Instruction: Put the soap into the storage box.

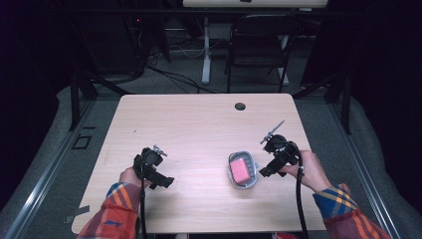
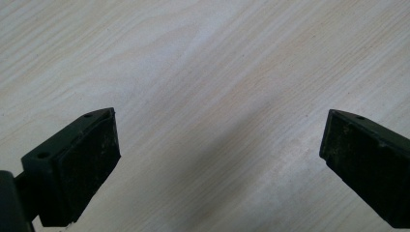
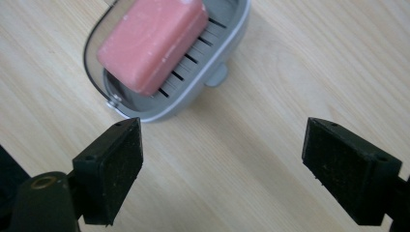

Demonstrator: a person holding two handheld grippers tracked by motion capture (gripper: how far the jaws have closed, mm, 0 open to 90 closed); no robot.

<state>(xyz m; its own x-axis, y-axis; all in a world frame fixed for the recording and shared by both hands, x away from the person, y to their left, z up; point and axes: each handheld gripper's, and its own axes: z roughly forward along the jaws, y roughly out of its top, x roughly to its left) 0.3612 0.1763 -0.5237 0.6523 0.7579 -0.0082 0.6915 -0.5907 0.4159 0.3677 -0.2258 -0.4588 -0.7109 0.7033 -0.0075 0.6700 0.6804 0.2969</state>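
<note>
Black jaws of the right gripper [image 3: 220, 179] stand wide apart, holding nothing, just short of the grey soap dish [image 3: 227, 53]; the pink soap bar [image 3: 152, 41] lies inside it on the table [image 1: 199, 124]. Left gripper [image 2: 220, 164] gapes empty too. Best to back straight off without nudging the rim.

Black left tongs [image 1: 161, 181], black right tongs [image 1: 264, 172]; flat dark pads [image 3: 118, 169]; trailing black cables; plaid orange-blue sleeves [image 1: 117, 214].
</note>
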